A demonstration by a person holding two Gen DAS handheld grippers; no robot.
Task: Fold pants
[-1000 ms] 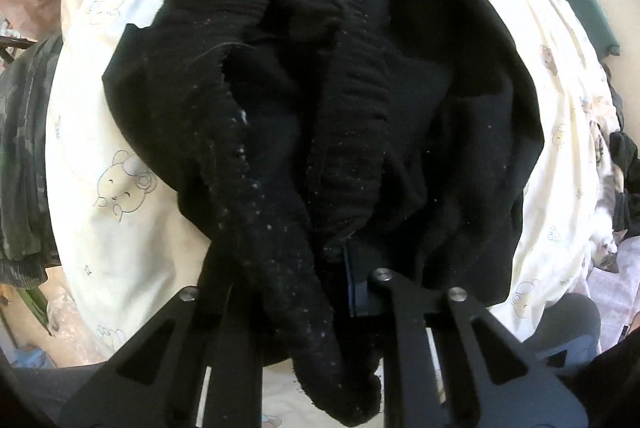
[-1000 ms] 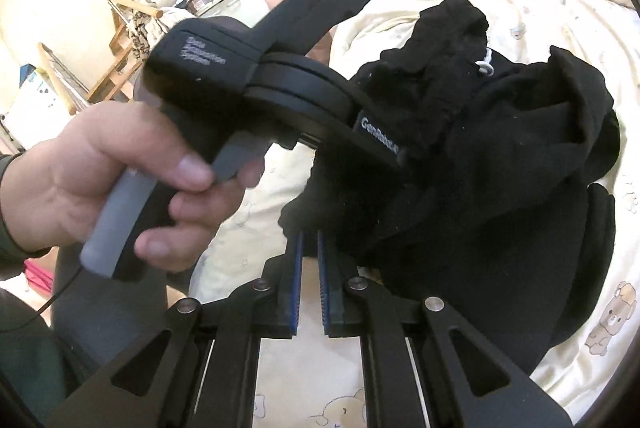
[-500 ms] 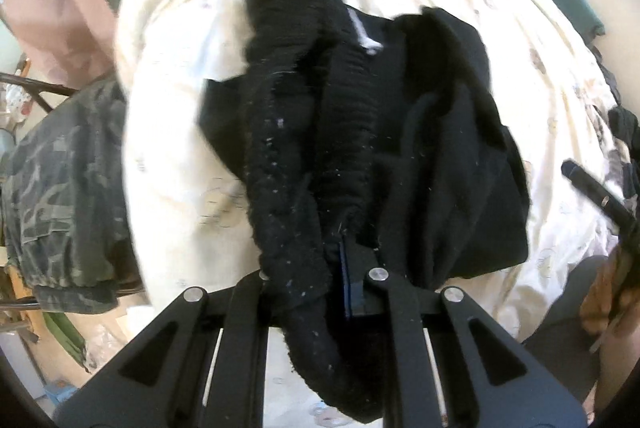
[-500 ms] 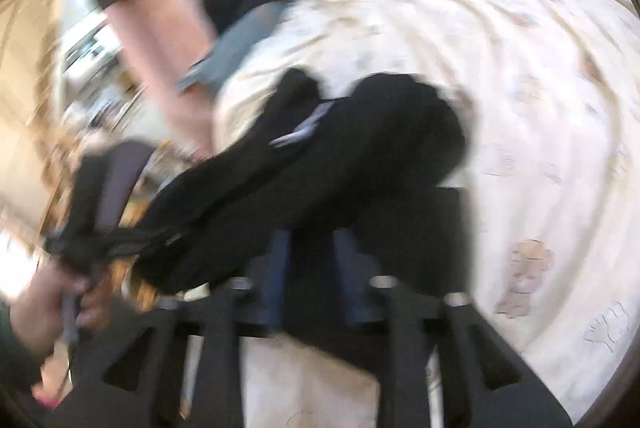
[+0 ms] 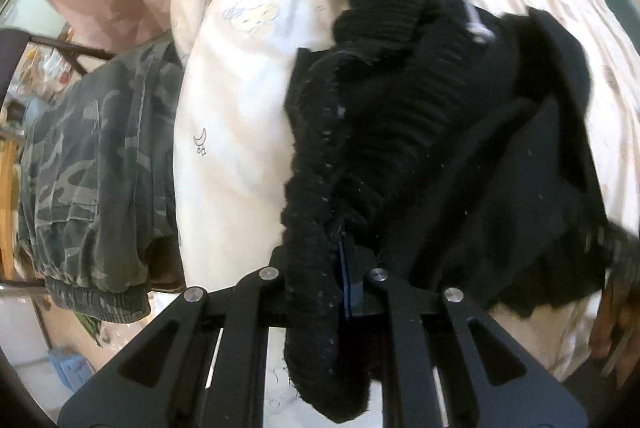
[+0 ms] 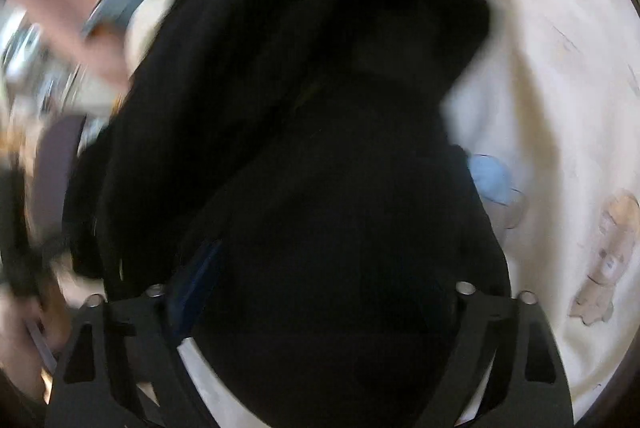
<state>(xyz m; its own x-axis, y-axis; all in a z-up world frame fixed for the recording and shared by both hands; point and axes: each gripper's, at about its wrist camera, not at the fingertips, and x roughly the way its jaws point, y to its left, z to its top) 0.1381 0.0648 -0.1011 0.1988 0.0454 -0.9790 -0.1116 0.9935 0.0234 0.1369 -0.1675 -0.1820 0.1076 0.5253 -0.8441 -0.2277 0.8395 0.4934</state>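
While the left gripper (image 5: 344, 284) pinches the ribbed waistband of the black pants (image 5: 460, 131) at lower centre, the right gripper (image 6: 316, 292), jaws closing around black cloth, should grasp one edge cleanly.

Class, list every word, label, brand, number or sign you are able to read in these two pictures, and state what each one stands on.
None can be read.
White tag on the black knitted pants: too blurred.
Cream cartoon-printed bedsheet: drawings only, no words.
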